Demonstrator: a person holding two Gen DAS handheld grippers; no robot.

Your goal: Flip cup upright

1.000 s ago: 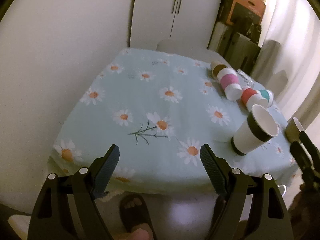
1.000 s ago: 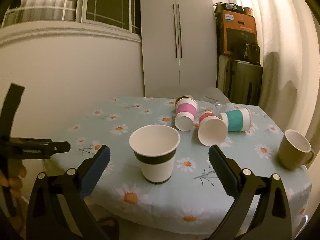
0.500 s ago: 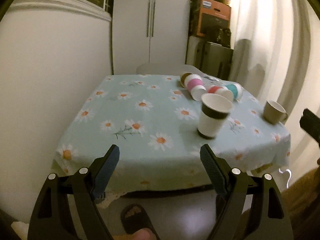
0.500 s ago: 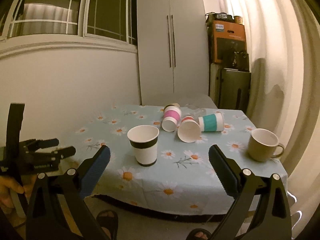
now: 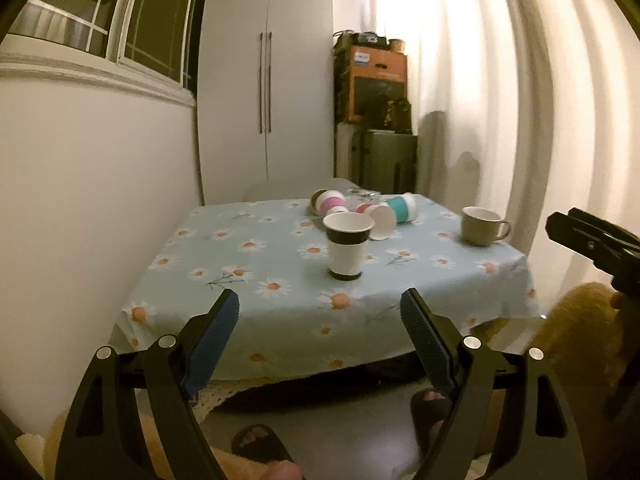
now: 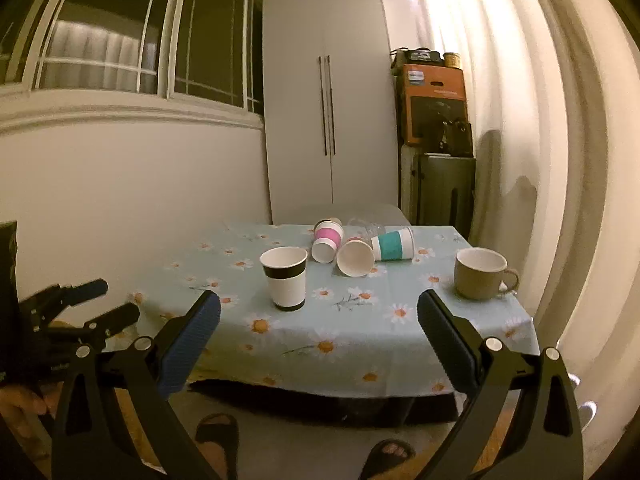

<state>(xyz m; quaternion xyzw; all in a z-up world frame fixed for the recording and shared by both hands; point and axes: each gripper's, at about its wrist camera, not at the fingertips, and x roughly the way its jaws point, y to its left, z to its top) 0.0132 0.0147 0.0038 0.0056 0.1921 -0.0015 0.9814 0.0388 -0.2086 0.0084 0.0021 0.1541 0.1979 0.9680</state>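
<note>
A white paper cup with black bands [image 5: 347, 246] [image 6: 285, 278] stands upright near the front of the table. Behind it lie tipped cups: a pink-banded one [image 5: 330, 203] [image 6: 328, 238], a red-banded one with its mouth toward me [image 5: 380, 220] [image 6: 355, 257], and a teal-banded one [image 5: 402, 207] [image 6: 394, 245]. My left gripper [image 5: 320, 320] is open and empty, held off the table's front edge. My right gripper [image 6: 319, 320] is open and empty, also back from the table. Each gripper shows at the other view's edge: the left one [image 6: 86, 304], the right one [image 5: 592, 240].
An upright beige mug [image 5: 482, 226] [image 6: 482, 273] stands at the table's right side. The table [image 5: 280, 280] has a daisy-print cloth, with a wall on its left. A white cupboard [image 6: 328, 100] and stacked boxes [image 6: 436, 104] stand behind. My sandalled feet [image 6: 218, 436] are on the floor below.
Both grippers have pulled back and away from the table, so the cups look smaller and farther. The left view has swung up and right. Both grippers stay open.
</note>
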